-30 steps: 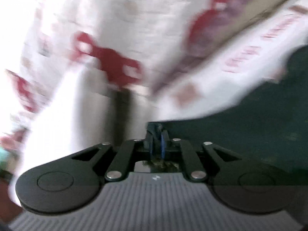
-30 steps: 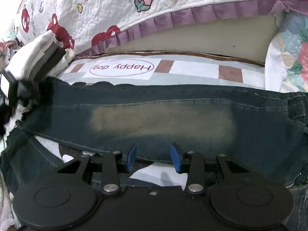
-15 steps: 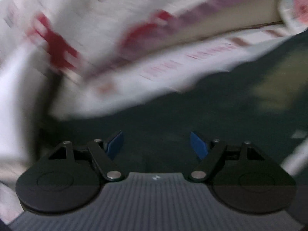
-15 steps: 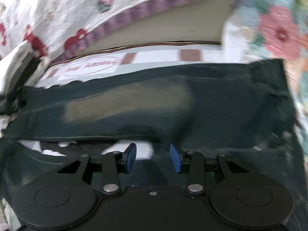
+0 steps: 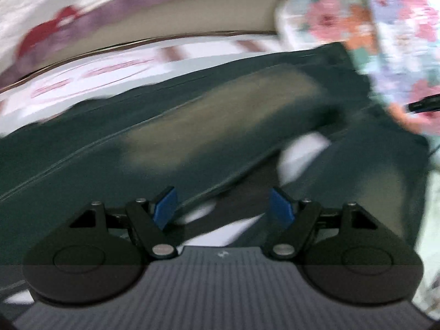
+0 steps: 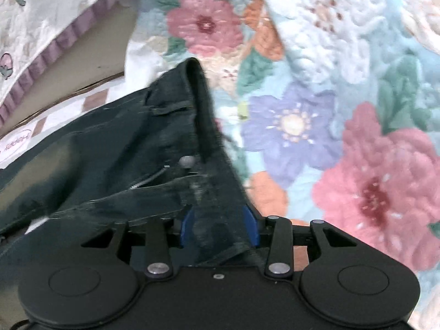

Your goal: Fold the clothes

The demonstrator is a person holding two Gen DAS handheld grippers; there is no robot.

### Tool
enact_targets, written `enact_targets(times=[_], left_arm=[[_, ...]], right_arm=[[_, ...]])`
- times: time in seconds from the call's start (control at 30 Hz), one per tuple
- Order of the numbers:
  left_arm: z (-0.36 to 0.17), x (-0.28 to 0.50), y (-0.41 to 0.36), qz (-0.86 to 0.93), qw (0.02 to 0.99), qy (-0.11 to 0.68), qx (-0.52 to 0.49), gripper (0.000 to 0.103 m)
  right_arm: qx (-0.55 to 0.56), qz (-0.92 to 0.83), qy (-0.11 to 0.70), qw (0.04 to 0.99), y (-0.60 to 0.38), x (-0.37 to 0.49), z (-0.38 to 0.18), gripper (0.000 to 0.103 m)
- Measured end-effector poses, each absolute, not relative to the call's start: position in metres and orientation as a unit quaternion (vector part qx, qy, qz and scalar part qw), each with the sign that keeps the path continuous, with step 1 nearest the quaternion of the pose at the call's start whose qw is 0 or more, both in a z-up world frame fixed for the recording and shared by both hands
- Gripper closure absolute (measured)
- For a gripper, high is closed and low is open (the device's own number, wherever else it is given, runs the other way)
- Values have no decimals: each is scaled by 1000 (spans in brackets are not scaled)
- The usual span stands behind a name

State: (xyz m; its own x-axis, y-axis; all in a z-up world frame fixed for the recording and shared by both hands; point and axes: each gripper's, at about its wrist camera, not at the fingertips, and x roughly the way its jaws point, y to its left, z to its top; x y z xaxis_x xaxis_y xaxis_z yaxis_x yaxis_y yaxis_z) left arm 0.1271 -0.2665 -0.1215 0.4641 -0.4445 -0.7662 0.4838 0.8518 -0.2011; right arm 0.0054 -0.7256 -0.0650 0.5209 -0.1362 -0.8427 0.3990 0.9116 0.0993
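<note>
Jeans are lying across the bed; right gripper is pinching their waistband at 6 o'clock; left gripper is gaping wide, holding nothing.

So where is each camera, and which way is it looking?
Left wrist camera: on the left gripper, looking forward over the jeans leg toward the strawberry quilt; its open blue fingers show.
Right wrist camera: on the right gripper, facing the floral quilt; its fingers sit around the jeans' waistband.
Both see the jeans and both quilts.
</note>
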Motion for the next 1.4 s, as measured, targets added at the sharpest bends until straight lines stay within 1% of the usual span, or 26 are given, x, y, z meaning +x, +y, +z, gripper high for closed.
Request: enact_targets(times=[0.1,0.2,0.3,0.53,0.67,0.7,0.73,0.77,0.83,0.93,0.97,1.03,1.2,1.3,1.4], left_arm=[[-109,134,-318,-306,849,430,36,30],[-106,141,-356,-323,841,432,42,30],[-114,149,-379,-328,836,439,34,30],[-138,162,-390,-319,828,461,22,30],[-143,165,-391,-319,823,469,7,30],[-143,164,-392,-323,822,470,5,29],[-143,164,-394,-326,820,471,3,29],[-144,163,-395,-329,818,472,0,29],[-144,161,-398,-336,814,474,-4,30],[-145,158,-402,-346,808,476,-10,31],[-146,157,-404,-349,806,477,-12,31],[-146,156,-407,-356,803,479,-16,31],[-156,143,-423,-355,798,488,0,31],[-159,138,-421,-356,795,492,2,31],[-158,139,-414,-353,797,491,-4,31]], right_arm=[[145,-144,474,857,-738,7,-74,53],[155,-136,483,851,-745,13,-88,53],[172,-124,481,851,-752,21,-99,53],[175,-98,483,852,-764,40,-122,51],[204,-89,456,862,-765,48,-130,42],[204,-85,452,864,-761,50,-129,49],[201,-79,450,867,-757,52,-129,69],[184,-76,449,871,-749,52,-125,92],[144,-79,439,884,-730,50,-112,92],[93,-124,383,911,-707,34,-65,95],[62,-138,369,917,-699,29,-51,96],[-31,-165,384,908,-687,27,-40,97],[-43,-201,467,860,-706,46,-90,96],[-51,-215,486,846,-704,53,-110,96],[-9,-231,492,840,-715,57,-111,94]])
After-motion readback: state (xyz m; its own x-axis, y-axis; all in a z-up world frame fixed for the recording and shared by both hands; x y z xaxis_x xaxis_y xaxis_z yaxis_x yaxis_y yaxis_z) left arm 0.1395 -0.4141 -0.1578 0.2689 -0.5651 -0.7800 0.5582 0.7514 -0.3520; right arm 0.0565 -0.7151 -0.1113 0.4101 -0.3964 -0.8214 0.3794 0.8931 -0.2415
